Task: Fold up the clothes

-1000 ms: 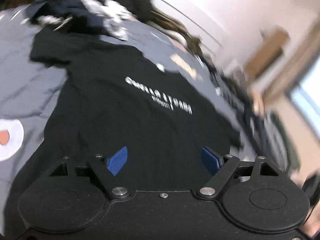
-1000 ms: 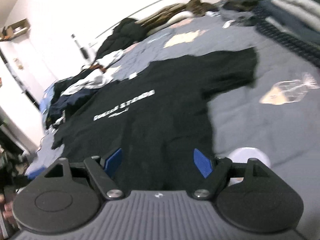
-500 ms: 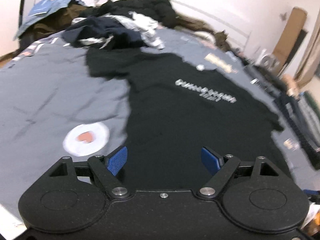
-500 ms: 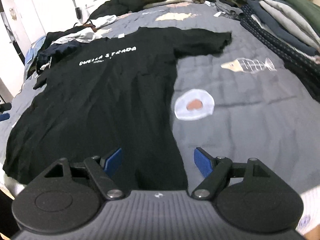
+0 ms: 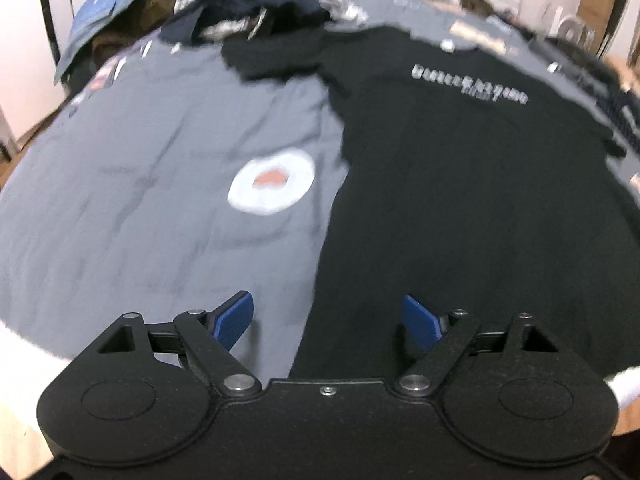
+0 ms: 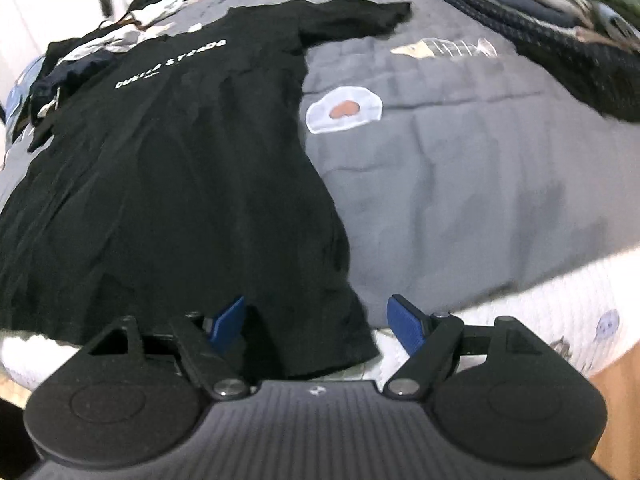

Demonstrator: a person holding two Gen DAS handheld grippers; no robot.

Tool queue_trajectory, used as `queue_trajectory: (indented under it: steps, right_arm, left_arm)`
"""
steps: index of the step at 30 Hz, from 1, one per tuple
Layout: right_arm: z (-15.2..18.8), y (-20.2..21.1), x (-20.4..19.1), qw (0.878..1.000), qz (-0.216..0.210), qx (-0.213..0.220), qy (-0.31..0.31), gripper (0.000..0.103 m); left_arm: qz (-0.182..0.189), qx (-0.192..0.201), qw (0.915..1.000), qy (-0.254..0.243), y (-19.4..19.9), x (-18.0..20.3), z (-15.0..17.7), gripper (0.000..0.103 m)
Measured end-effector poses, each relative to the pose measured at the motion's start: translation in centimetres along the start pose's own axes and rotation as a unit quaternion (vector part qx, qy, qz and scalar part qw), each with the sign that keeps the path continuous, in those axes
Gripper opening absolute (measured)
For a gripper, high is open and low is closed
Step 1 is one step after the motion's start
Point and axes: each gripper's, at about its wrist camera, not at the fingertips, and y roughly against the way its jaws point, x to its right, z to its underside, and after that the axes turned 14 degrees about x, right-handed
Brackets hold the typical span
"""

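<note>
A black T-shirt [image 5: 460,208] with white chest lettering lies spread flat, front up, on a grey bedspread [image 5: 140,184]. My left gripper [image 5: 328,320] is open over the shirt's lower left hem corner, its blue pads straddling the side edge. In the right wrist view the same black T-shirt [image 6: 180,168] reaches the bed's near edge. My right gripper [image 6: 320,320] is open around the lower right hem corner, which lies between its blue pads. Neither gripper holds any cloth.
The grey bedspread [image 6: 480,168] carries egg-shaped patches [image 5: 272,186] [image 6: 344,110]. A heap of dark and white clothes [image 5: 264,12] lies beyond the shirt's left sleeve. Folded garments [image 6: 560,12] are stacked along the right side. White bedding [image 6: 540,312] shows at the near edge.
Both grippers have pulled back toward the near edge of the bed and swung apart, from over the shirt's middle to its two hem corners. Both have stayed open.
</note>
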Motion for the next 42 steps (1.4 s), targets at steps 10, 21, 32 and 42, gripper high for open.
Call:
queue_trajectory:
  steps: [10, 21, 32, 42]
  right_arm:
    - [1.4, 0.5, 0.5, 0.996, 0.012, 0.011, -0.088, 0.040]
    - [0.8, 3.8, 1.3, 0.976, -0.069, 0.032, -0.202, 0.006]
    - [0.8, 3.6, 1.5, 0.995, 0.045, -0.030, -0.089, 0.010]
    - [-2.9, 6.9, 1.1, 0.990, 0.065, 0.096, -0.085, 0.030]
  left_arm:
    - [0.022, -0.095, 0.9939, -0.051, -1.3, 0.8, 3.5, 0.078]
    - [0.121, -0.061, 0.9875, 0.081, 3.2, -1.8, 3.2, 0.007]
    - [0.051, -0.098, 0.9928, 0.046, 2.9, -1.4, 2.9, 0.031]
    - [0.079, 0.002, 0.9953, 0.055, 4.2, 0.5, -0.7, 0.064]
